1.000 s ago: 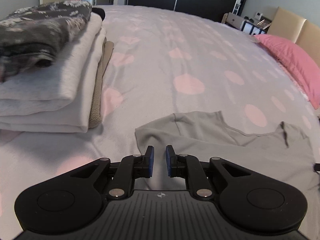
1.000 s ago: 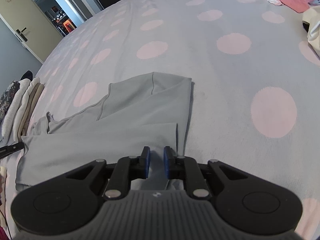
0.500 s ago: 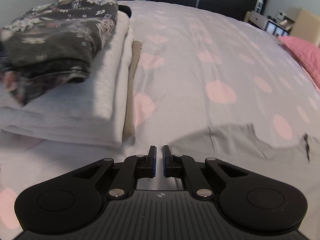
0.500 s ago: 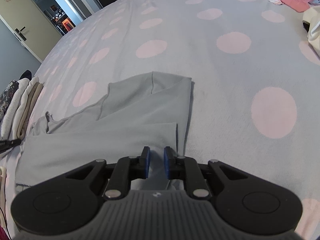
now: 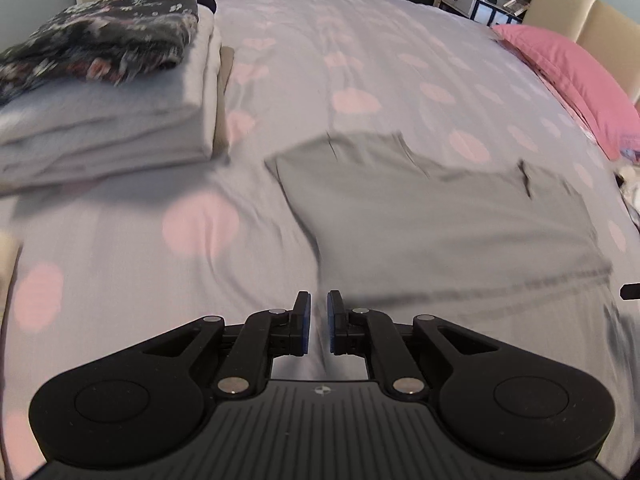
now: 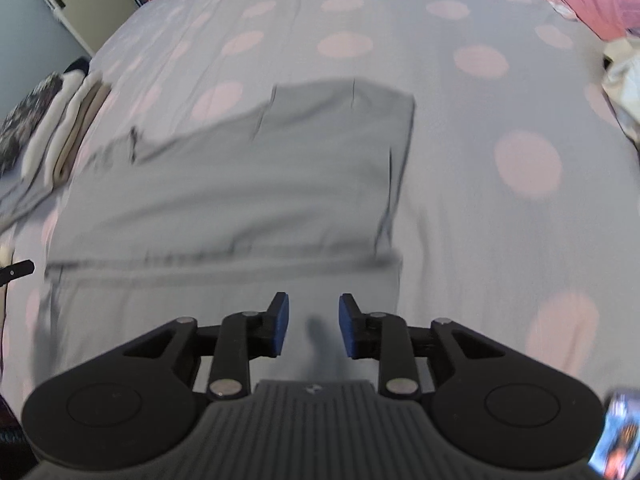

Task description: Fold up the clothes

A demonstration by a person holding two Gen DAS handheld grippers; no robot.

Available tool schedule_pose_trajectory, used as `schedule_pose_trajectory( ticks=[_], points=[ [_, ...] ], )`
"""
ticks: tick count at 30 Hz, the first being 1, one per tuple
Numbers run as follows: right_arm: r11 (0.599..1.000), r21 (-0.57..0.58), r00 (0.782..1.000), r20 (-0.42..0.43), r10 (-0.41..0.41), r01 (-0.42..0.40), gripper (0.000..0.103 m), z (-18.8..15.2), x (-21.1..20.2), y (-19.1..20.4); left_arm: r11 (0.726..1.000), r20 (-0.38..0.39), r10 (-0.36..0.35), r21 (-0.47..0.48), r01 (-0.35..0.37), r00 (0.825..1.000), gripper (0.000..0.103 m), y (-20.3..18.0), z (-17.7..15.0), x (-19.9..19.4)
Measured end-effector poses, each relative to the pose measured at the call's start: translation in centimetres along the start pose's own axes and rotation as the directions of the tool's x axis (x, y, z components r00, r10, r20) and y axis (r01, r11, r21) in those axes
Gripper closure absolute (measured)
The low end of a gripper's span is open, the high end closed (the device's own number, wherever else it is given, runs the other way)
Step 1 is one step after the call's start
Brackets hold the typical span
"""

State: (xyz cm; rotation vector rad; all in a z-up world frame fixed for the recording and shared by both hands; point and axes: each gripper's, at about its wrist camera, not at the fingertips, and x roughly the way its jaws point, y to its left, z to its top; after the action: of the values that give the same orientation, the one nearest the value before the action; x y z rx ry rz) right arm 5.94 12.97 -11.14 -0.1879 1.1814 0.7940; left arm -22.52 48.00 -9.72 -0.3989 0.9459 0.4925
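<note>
**Grey garment flat on bed, partly folded, both grippers at its near edge**

Far left: stack of folded clothes (image 5: 108, 120), white and beige layers with a dark floral piece on top, sits on the grey bedspread with pink dots (image 5: 360, 60). Well apart from the garment, not in play.

Left gripper (image 5: 318, 322): jaws nearly together, narrow gap, nothing visibly pinched. It hovers just off the garment's near-left corner, over bare bedspread as far as the blur allows.

Centre: plain grey soft-knit garment (image 5: 440, 216) lies flat in a rough rectangle, with a folded layer on top whose edge shows as a band across the near part. Long axis runs left to right across both views. Neckline side faces away, hem side toward the grippers. In the right wrist view the garment (image 6: 248, 184) is dead ahead.

Right gripper (image 6: 308, 326): jaws apart, empty, fabric directly beneath and between them. This one is nearer the cloth; it's over the near edge, slightly right of middle.

Judgement: garment lies ahead of both jaws, so any further fold would carry the near edge away, across the short axis. Frames are motion-blurred; contact with fabric can't be settled.

Far right: pink pillow (image 5: 572, 80), irrelevant.
</note>
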Motion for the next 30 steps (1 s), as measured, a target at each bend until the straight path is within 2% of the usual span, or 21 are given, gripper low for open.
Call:
schedule_pose_trajectory(
  ticks=[3,5,7,9,11,15,16,19,21,27,29,30],
  points=[
    [1.0,0.007,0.999,-0.042,-0.002,0.002,0.07,-3.4,-0.8,-0.2,1.0,-0.036,0.004,0.006,-0.004,0.999,0.087,-0.9,-2.7,-1.3],
    [1.0,0.011,0.998,-0.067,-0.012,0.013,0.068,-5.6,-0.9,-0.3,1.0,-0.064,-0.002,-0.004,0.002,0.998,0.084,-1.3,-4.6,-1.8],
    [0.999,-0.007,0.996,-0.079,-0.035,0.034,0.061,-7.7,-1.0,-0.2,1.0,-0.098,-0.01,-0.023,0.008,0.995,0.082,-1.5,-6.6,-2.0],
    [0.998,-0.025,0.994,-0.088,-0.058,0.056,0.06,-9.6,-0.9,-0.2,1.0,-0.123,0.014,-0.025,-0.018,0.992,0.082,-1.7,-8.4,-2.1],
    [0.997,-0.041,0.994,-0.077,-0.072,0.069,0.057,-11.1,-1.3,-0.1,0.999,-0.14,0.043,-0.019,-0.047,0.989,0.081,-2.0,-10.0,-2.3],
    [0.99,-0.078,0.991,-0.063,-0.12,0.116,0.044,-13.4,-1.6,0.4,0.995,-0.15,0.1,0.006,-0.1,0.984,0.072,-2.4,-12.3,-2.8],
    [0.988,-0.084,0.988,-0.065,-0.139,0.133,0.044,-13.9,-1.6,0.5,0.994,-0.153,0.113,0.011,-0.113,0.982,0.072,-2.5,-12.8,-3.0],
    [0.982,-0.085,0.982,-0.066,-0.175,0.17,0.039,-14.7,-1.6,0.5,0.992,-0.162,0.119,-0.021,-0.124,0.98,0.068,-2.5,-13.6,-3.3],
    [0.981,-0.069,0.98,-0.074,-0.187,0.182,0.039,-14.9,-1.6,0.3,0.99,-0.168,0.123,-0.042,-0.132,0.978,0.063,-2.5,-14.0,-3.6],
    [0.979,-0.041,0.975,-0.086,-0.203,0.2,0.04,-15.5,-1.7,0.3,0.985,-0.196,0.141,-0.067,-0.157,0.97,0.061,-2.8,-15.2,-3.9],
    [0.98,-0.049,0.976,-0.087,-0.199,0.195,0.048,-15.7,-1.8,0.7,0.983,-0.207,0.145,-0.079,-0.164,0.968,0.061,-3.0,-15.4,-3.9],
    [0.981,-0.055,0.978,-0.085,-0.19,0.185,0.057,-15.7,-1.8,1.0,0.982,-0.21,0.146,-0.084,-0.167,0.967,0.061,-3.0,-15.5,-4.0]
  ],
)
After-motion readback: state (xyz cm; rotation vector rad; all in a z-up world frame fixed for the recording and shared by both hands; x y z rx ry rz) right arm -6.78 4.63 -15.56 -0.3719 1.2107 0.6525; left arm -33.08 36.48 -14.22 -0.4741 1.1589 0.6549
